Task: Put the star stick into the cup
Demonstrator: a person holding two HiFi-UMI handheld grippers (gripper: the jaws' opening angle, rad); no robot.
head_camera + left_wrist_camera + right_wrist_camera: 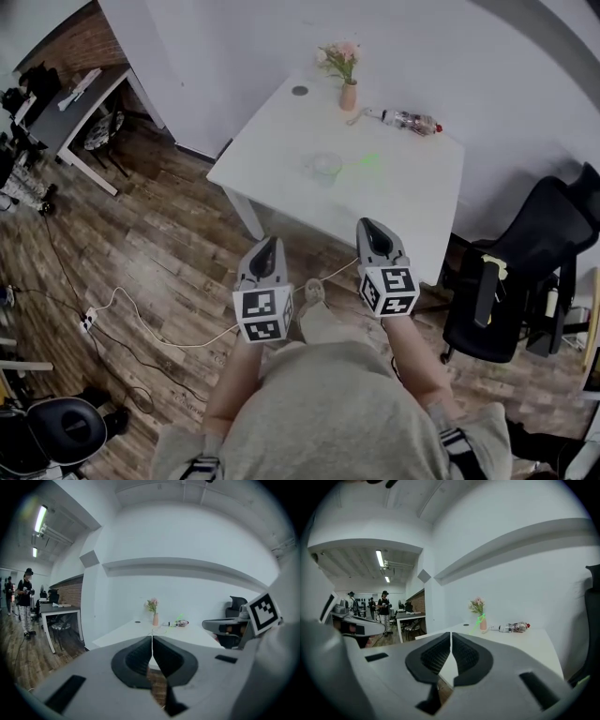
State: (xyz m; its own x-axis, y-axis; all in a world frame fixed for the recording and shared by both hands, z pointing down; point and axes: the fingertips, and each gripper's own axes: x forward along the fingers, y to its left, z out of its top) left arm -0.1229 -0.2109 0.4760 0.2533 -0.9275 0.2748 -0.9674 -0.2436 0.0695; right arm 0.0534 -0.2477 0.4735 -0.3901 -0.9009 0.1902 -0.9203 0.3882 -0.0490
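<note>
A green star stick (pixel 368 161) lies on the white table (pixel 412 197), just right of a clear cup (pixel 325 167). Both grippers hang in the air short of the table's near edge, apart from the stick and the cup. My left gripper (pixel 267 242) is shut with nothing between its jaws, and it points at the cup (pixel 159 630) and the stick (pixel 180 618) far ahead. My right gripper (pixel 368 223) is also shut and empty. In the right gripper view the stick (pixel 479 620) shows as a green streak in front of the vase.
A small vase of pink flowers (pixel 347 86), a plastic bottle (pixel 410 120) and a dark disc (pixel 299 91) sit at the table's far side. A black office chair (pixel 525 272) stands at the right. A cable and power strip (pixel 89 321) lie on the wooden floor. People (pixel 384 606) stand far off.
</note>
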